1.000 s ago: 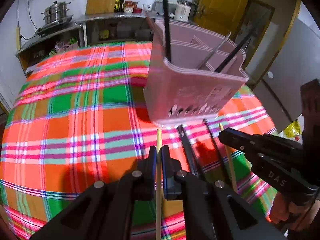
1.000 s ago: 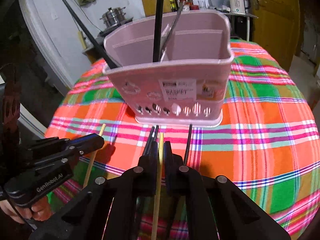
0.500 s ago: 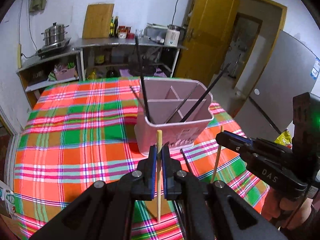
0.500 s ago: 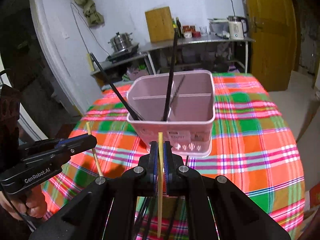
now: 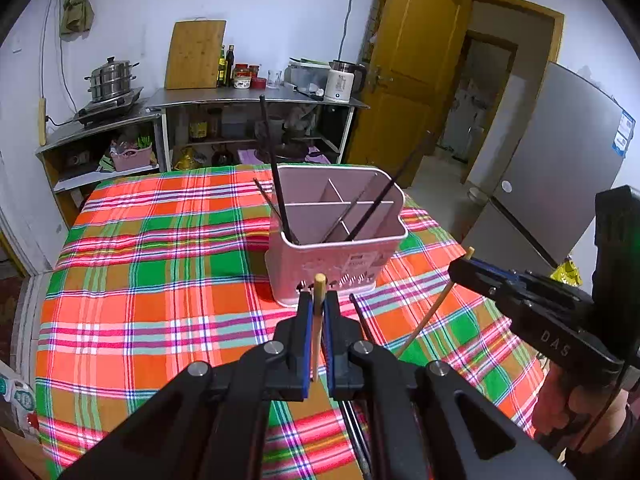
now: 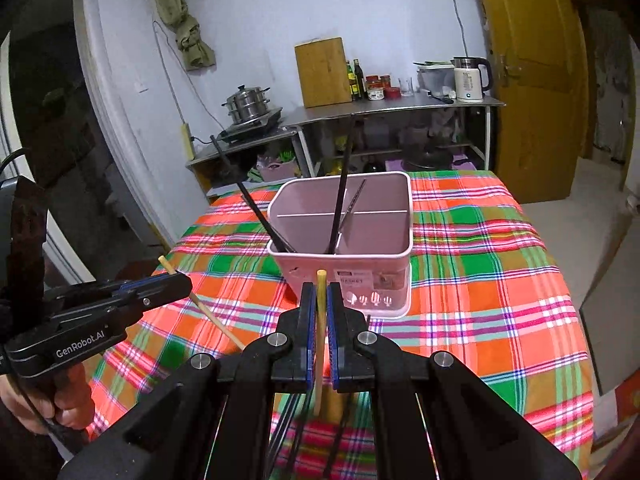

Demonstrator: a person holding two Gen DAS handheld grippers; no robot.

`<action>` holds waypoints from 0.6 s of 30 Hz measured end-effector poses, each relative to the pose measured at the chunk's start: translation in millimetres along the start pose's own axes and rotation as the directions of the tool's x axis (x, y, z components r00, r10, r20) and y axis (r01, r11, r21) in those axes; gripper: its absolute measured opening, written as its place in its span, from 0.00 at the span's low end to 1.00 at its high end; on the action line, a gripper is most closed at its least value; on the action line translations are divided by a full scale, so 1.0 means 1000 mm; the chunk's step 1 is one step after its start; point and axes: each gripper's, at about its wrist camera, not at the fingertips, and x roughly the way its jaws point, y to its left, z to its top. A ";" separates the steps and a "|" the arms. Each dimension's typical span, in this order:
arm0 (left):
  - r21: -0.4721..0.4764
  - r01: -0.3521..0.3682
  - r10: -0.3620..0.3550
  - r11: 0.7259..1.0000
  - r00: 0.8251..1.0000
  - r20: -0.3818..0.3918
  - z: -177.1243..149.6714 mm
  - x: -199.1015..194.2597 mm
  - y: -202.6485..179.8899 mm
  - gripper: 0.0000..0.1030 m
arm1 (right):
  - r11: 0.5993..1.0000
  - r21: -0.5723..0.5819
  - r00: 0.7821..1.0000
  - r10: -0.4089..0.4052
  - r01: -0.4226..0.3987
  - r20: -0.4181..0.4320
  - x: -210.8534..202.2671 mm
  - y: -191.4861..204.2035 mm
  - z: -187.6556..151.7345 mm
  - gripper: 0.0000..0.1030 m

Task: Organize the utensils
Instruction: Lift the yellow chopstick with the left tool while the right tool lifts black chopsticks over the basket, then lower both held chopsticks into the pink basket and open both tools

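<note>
Bright plaid and pale pink

An orange, green and pink plaid cotton tablecloth point(image 5: 160, 280) lies under a pale pink rectangular plastic utensil basket point(image 6: 376, 240) of thin black chopsticks point(image 6: 340, 196); black grippers with blue pads pinch light tan wooden chopsticks point(image 5: 318, 320).

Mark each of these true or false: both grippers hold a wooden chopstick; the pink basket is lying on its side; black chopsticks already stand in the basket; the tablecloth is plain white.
1. Both the left gripper and the right gripper hold a wooden chopstick. True.
2. The pink basket lies on its side. False: it stands upright on the tablecloth.
3. Black chopsticks already stand in the basket. True.
4. The tablecloth is plain white. False: it is an orange, green and pink plaid.
</note>
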 end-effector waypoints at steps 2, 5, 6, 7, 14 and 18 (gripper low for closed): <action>0.001 -0.001 0.001 1.000 1.000 -0.006 -0.001 -0.003 -0.001 0.06 | 1.000 -0.006 1.000 -0.002 0.002 0.002 -0.005 0.001 -0.002 0.05; -0.009 0.005 -0.006 1.000 1.000 -0.011 0.000 -0.006 -0.002 0.06 | 1.000 -0.001 1.000 -0.009 0.009 0.017 -0.012 0.000 -0.005 0.05; -0.014 0.010 -0.010 1.000 1.000 -0.010 0.000 -0.007 -0.002 0.06 | 1.000 0.003 1.000 -0.009 0.009 0.022 -0.014 0.000 -0.004 0.05; -0.018 0.012 -0.012 1.000 1.000 -0.009 0.002 -0.008 -0.002 0.06 | 1.000 0.007 1.000 -0.008 0.008 0.030 -0.016 -0.001 -0.003 0.05; -0.027 0.031 -0.030 0.999 0.999 0.022 0.014 -0.017 -0.003 0.06 | 1.000 0.026 0.996 -0.001 -0.001 0.086 -0.029 -0.003 0.009 0.05; -0.037 0.043 -0.041 0.998 0.998 0.057 0.028 -0.021 -0.002 0.06 | 1.000 0.030 0.992 0.002 -0.005 0.122 -0.032 -0.003 0.020 0.05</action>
